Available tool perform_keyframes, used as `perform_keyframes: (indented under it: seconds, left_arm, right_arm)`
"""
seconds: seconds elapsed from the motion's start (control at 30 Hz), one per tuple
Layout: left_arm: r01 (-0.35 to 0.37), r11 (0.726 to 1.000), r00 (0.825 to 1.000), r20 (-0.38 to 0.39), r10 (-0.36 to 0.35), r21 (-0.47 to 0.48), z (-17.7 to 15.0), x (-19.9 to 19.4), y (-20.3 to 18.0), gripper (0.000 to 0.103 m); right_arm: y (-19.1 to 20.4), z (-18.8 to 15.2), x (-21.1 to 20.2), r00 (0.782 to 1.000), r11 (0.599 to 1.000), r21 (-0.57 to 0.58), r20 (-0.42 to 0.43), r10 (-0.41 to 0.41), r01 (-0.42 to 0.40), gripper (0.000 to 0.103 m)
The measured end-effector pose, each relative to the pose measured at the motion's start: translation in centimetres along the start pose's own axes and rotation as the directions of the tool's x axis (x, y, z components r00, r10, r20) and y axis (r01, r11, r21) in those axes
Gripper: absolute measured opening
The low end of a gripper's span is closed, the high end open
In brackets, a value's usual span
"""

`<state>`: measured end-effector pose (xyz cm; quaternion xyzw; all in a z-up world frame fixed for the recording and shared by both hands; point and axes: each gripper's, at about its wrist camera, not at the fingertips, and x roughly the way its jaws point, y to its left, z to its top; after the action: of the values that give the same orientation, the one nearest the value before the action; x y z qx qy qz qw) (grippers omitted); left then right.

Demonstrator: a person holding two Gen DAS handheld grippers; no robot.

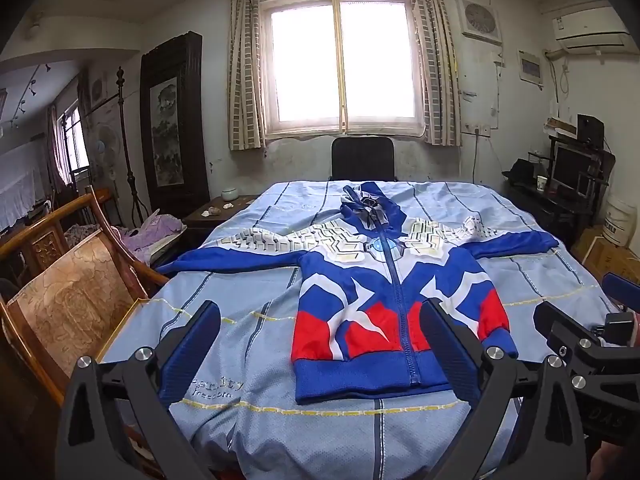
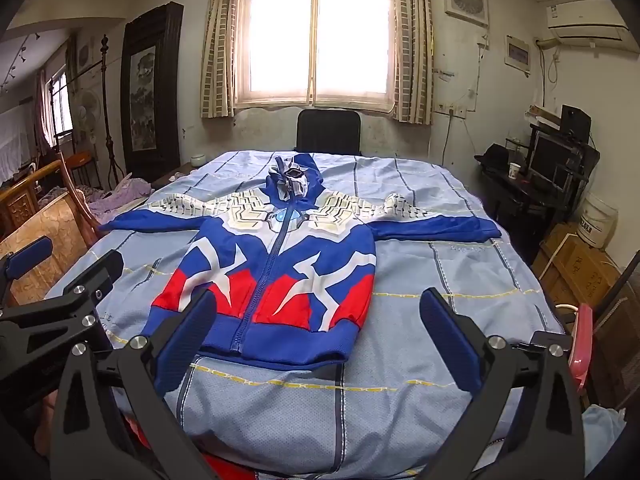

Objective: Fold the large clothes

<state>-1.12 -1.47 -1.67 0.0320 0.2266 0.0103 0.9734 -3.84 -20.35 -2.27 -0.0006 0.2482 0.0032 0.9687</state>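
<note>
A blue, red and white zip-up hooded jacket lies flat, front up, on the table covered with a light blue striped sheet. Its sleeves spread out to both sides and the hood points toward the window. It also shows in the right wrist view. My left gripper is open and empty, held above the near edge of the table, in front of the jacket's hem. My right gripper is open and empty, also above the near edge, to the right of the left one.
A wooden chair stands at the table's left. A black chair stands at the far side under the window. A dark desk with monitor, a white bucket and cardboard boxes are at the right.
</note>
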Motion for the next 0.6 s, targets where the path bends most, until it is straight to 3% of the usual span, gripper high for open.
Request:
perform_keyframes:
  seconds: [0.6]
  left_arm:
    - [-0.010,1.000,1.000,-0.011,0.010,-0.005,0.1,0.1,0.3,0.100]
  right_arm:
    - [0.3,0.0,-0.3,1.000,1.000,0.002,0.003,0.006,-0.006,0.099]
